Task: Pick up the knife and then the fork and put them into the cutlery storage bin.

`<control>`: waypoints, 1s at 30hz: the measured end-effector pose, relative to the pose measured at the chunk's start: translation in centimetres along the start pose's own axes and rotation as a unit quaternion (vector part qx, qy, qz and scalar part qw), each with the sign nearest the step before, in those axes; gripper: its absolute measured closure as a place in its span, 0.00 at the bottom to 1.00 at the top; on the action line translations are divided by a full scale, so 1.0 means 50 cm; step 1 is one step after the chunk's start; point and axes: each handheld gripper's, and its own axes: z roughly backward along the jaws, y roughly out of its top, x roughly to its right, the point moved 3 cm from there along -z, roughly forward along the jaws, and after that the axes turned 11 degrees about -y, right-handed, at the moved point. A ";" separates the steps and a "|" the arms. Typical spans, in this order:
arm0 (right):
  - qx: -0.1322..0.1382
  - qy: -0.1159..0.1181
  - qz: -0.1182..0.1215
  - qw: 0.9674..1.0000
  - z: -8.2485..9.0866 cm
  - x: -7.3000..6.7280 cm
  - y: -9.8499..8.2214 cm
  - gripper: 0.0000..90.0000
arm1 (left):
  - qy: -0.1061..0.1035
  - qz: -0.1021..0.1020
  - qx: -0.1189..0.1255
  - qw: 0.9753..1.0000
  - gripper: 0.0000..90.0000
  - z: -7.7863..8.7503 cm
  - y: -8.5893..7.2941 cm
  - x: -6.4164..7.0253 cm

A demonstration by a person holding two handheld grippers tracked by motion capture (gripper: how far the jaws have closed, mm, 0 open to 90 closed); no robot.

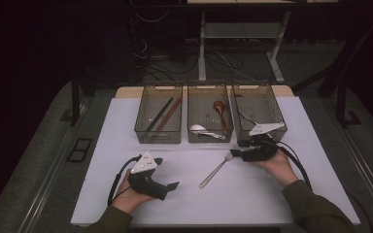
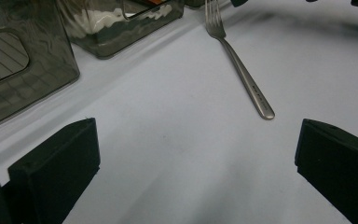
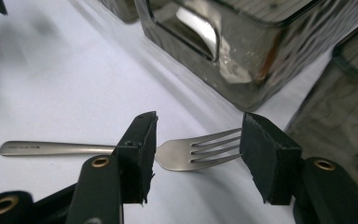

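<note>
A steel fork (image 1: 216,171) lies flat on the white table (image 1: 252,194), tines toward the bins. My right gripper (image 1: 235,154) hovers low over its head. In the right gripper view the jaws (image 3: 198,135) stand apart, one in front of the fork's neck (image 3: 177,154) and one by the tine tips, with no pad pressing on it. My left gripper (image 1: 167,173) rests at the near left, jaws wide open and empty. In the left gripper view (image 2: 196,140) the fork (image 2: 242,70) lies farther off.
Three smoky plastic bins stand in a row at the back. The left bin (image 1: 158,141) holds chopsticks (image 1: 162,115), the middle bin (image 1: 210,141) a wooden spoon (image 1: 220,111) and a white one, and the right bin (image 1: 278,111) holds a dark utensil. Cables trail from both grippers.
</note>
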 end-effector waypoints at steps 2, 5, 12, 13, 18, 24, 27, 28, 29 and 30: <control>0.002 -0.002 0.000 1.000 -0.005 0.002 -0.002 0.51 | -0.001 -0.001 0.000 1.000 0.00 -0.001 0.000 0.000; 0.007 -0.010 -0.006 1.000 -0.004 0.006 -0.001 0.51 | -0.001 -0.001 -0.001 1.000 0.00 0.000 0.000 0.000; -0.001 -0.013 -0.025 1.000 -0.017 0.023 -0.007 0.52 | -0.001 -0.001 -0.002 1.000 0.00 -0.003 -0.001 0.000; -0.002 -0.013 -0.028 1.000 -0.023 0.024 -0.009 0.54 | -0.001 0.000 -0.002 1.000 0.00 -0.003 -0.001 0.000; -0.015 0.007 -0.043 0.999 -0.042 0.032 -0.016 0.68 | -0.003 0.000 -0.005 1.000 0.00 -0.005 -0.002 0.001; -0.021 0.026 -0.065 0.997 -0.047 0.039 -0.019 0.82 | -0.004 -0.002 -0.005 1.000 0.00 -0.005 -0.002 0.001; -0.017 0.034 -0.070 0.997 -0.043 0.042 -0.018 0.84 | -0.004 -0.002 -0.005 1.000 0.00 -0.005 -0.002 0.001; -0.013 0.039 -0.072 0.997 -0.040 0.044 -0.017 0.85 | -0.004 -0.001 -0.005 1.000 0.00 -0.005 -0.002 0.001; -0.009 0.044 -0.078 0.996 -0.036 0.044 -0.015 0.86 | -0.005 -0.001 -0.004 1.000 0.00 -0.006 -0.002 0.001; -0.004 0.049 -0.078 0.996 -0.033 0.046 -0.013 0.87 | -0.005 -0.001 -0.004 1.000 0.00 -0.006 -0.002 0.001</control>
